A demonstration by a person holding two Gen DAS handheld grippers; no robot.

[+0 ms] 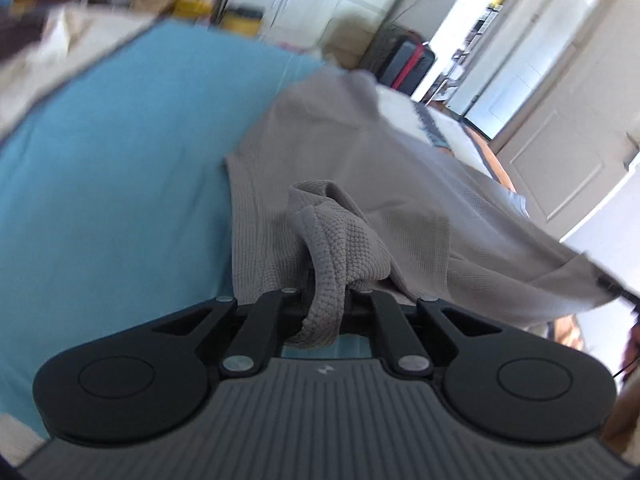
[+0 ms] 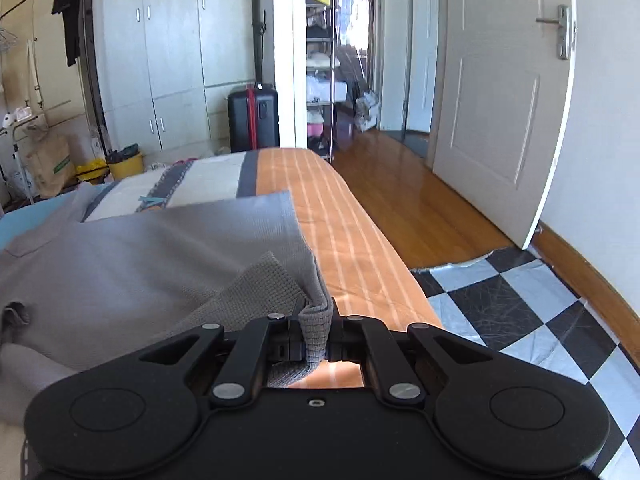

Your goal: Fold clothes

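A grey waffle-knit garment (image 1: 352,168) stretches over the bed between both grippers. My left gripper (image 1: 326,300) is shut on a bunched fold of it, with the cloth hanging down between the fingers above the blue sheet (image 1: 112,152). In the right wrist view the same grey garment (image 2: 160,248) spreads to the left, and my right gripper (image 2: 318,332) is shut on its near corner at the hem. That corner lies over the orange striped bedcover (image 2: 344,232). The fingertips of both grippers are hidden by fabric.
A white and grey striped blanket (image 2: 208,180) lies behind the garment. A black suitcase (image 2: 252,120) stands past the bed's end. Right of the bed are wooden floor (image 2: 420,208), a checkered mat (image 2: 520,320) and a white door (image 2: 500,100). Wardrobes (image 2: 160,52) line the far wall.
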